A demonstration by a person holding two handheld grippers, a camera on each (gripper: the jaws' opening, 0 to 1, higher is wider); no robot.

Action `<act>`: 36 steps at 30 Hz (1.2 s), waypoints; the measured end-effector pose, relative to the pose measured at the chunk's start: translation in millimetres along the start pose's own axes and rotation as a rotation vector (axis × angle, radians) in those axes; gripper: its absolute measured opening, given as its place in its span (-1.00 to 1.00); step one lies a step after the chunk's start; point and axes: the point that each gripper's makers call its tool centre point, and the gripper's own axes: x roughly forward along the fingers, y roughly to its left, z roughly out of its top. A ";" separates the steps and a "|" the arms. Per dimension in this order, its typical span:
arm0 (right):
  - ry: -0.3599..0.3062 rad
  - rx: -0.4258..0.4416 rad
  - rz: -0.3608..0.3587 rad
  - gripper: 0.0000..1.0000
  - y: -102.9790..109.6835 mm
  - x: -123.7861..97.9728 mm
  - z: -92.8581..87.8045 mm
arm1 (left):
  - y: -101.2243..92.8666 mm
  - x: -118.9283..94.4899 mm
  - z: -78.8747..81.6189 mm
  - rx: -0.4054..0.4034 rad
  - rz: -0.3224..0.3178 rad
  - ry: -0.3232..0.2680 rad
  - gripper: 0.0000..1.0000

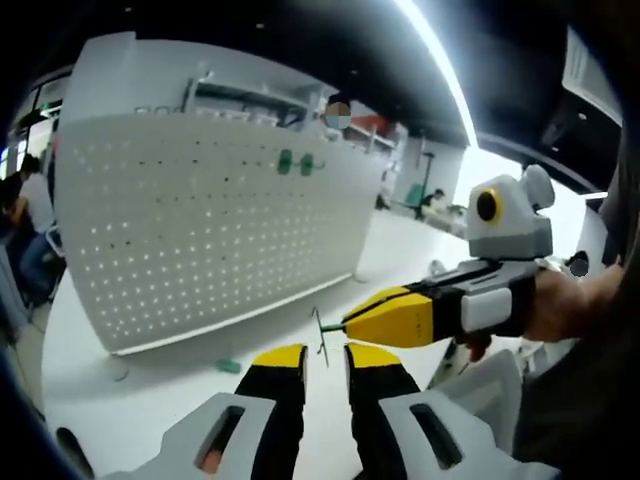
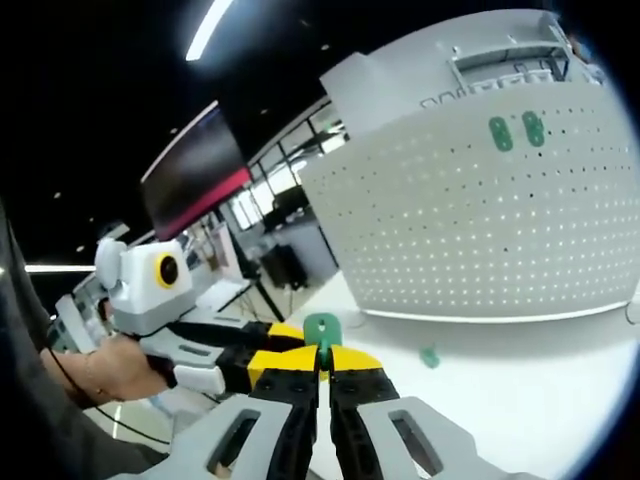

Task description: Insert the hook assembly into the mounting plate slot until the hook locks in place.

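The hook assembly is a small green base [image 2: 322,329] with a thin wire hook [image 1: 319,336]. My right gripper [image 2: 322,374] is shut on the green base. In the left gripper view it comes in from the right [image 1: 352,322], held by a hand, and holds the wire hook just above my left gripper's tips. My left gripper [image 1: 325,358] is open, its jaws on either side of the wire without touching it. The mounting plate is a white perforated board [image 1: 200,230] [image 2: 480,230], upright on the table well beyond both grippers. It carries two green hook bases [image 1: 295,162] [image 2: 515,131] near its top.
Another loose green piece [image 1: 228,366] [image 2: 430,355] lies on the white table [image 1: 120,400] in front of the board's lower edge. People sit at the far left [image 1: 30,215]. Desks and shelving stand behind the board.
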 end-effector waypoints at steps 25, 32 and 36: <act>0.003 -0.046 -0.048 -1.00 -14.7 -2.7 -0.9 | -5.4 3.1 -8.4 -0.010 -0.017 0.006 0.33; -0.002 -0.081 -0.064 -1.00 -19.4 -4.1 1.8 | -15.4 4.9 -4.7 -0.016 -0.053 -0.017 0.52; -0.005 -0.083 -0.075 -1.00 -23.3 -4.7 2.0 | -16.5 4.8 -4.8 -0.001 -0.052 -0.012 0.54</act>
